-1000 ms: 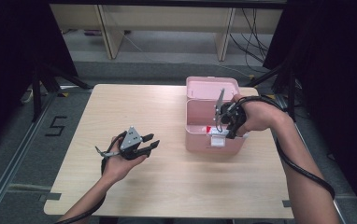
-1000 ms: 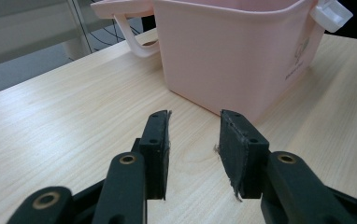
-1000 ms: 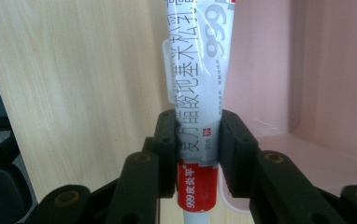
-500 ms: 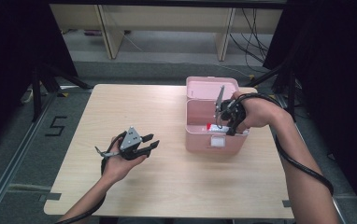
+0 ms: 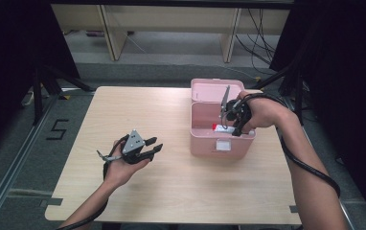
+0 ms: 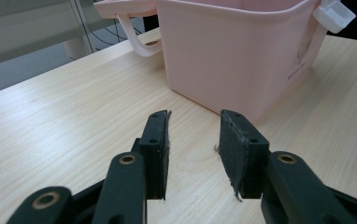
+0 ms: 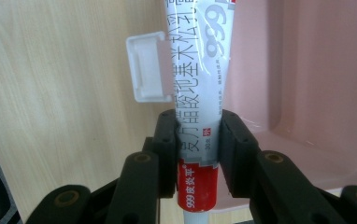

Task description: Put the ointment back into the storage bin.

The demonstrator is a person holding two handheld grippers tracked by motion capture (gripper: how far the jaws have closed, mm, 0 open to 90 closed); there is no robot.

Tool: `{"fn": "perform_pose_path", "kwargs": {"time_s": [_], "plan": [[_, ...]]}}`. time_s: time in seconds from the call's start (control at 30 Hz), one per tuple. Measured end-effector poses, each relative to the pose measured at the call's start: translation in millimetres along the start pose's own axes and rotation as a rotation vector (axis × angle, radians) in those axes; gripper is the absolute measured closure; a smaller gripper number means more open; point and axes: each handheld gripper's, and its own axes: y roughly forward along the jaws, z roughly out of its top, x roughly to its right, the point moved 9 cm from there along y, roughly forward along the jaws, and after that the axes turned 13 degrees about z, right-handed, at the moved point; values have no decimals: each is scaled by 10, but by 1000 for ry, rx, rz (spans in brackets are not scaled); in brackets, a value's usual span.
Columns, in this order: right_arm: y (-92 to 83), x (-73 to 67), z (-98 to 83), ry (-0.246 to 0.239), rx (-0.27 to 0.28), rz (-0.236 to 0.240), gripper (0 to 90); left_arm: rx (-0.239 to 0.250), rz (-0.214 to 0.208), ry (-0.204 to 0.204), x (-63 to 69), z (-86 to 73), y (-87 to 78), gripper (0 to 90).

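A pink plastic box [image 5: 222, 143] stands open on the right half of the table, its lid [image 5: 217, 88] tipped back. My right gripper [image 5: 234, 128] hangs over the box's front rim, shut on a white tube with a red band [image 5: 218, 127]. In the right gripper view the tube [image 7: 197, 70] runs up between the two jaws of the gripper [image 7: 196, 126], with dark print along it, over the box's inside [image 7: 307, 70]. My left gripper [image 5: 156, 144] rests low on the table's left part, open and empty. In its own view the left gripper [image 6: 194, 123] points at the box wall [image 6: 242, 46].
A white latch [image 7: 146, 67] sticks out from the box's front. The box's pink handle [image 6: 134, 32] hangs at its side. The wooden table [image 5: 138, 110] has bare surface left of the box. Shelving and cables stand behind the table.
The right gripper has shifted very slightly over the box with the tube still in it. The left gripper has stayed where it was.
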Motion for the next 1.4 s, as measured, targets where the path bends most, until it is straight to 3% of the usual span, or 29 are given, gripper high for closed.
{"fn": "perform_pose_path", "kwargs": {"time_s": [0.03, 0.1, 0.13, 0.17, 0.2, 0.3, 0.37, 0.4, 0.47, 0.57, 0.63, 0.73, 0.83, 0.9, 1.0, 1.07, 1.17, 1.3, 1.4], "plan": [[-9, -14, -16, 30, -20, 5, 714, -6, 3, 2, -1, -6, -3, 624], [0, 17, 8, -2, -3, -1, 714, -7, 2, -1, 3, -10, 1, 624], [2, -5, -11, 43, -12, 4, 714, -8, 3, -1, 3, -12, 2, 624], [9, -8, -16, 57, -13, 6, 714, -8, 2, 0, 4, -12, 3, 623], [12, 30, -10, 19, -15, -5, 714, -8, 2, -1, 4, -11, 3, 624], [28, 35, -20, 42, -20, -1, 714, -7, 3, -3, 2, -9, 3, 623], [43, 59, -4, 24, -6, -5, 714, -8, 3, -2, 2, -10, 3, 622], [52, 41, -21, 53, -17, 4, 714, -7, 2, -2, 3, -10, 3, 622], [60, 74, -15, 30, -20, -3, 714, -9, 2, 0, 3, -13, 3, 622], [82, 76, -24, 44, -25, 2, 714, -9, 3, 0, 0, -16, 2, 622], [94, 110, -3, 12, -11, -3, 714, -8, 3, 0, -4, -17, 0, 622], [110, 105, -27, 39, -29, 5, 714, -9, 3, 0, -6, -24, 0, 621], [129, 133, -8, 15, -18, -3, 714, -3, -3, -7, 5, -25, 11, 621], [139, 114, -22, 46, -29, 13, 713, -2, -3, -8, 8, -25, 13, 620], [166, 165, -21, 12, -26, 1, 714, -8, 2, -4, 8, -31, 10, 619], [174, 141, -26, 45, -35, 11, 713, -10, 1, -3, 9, -36, 10, 618], [196, 180, -4, -2, -24, 4, 713, -12, -1, -3, 14, -40, 11, 616], [217, 156, -34, 55, -38, 13, 714, -13, -1, -2, 14, -42, 10, 617], [222, 181, -33, 29, -44, 11, 713, -12, 2, -4, 11, -40, 9, 616]]}}
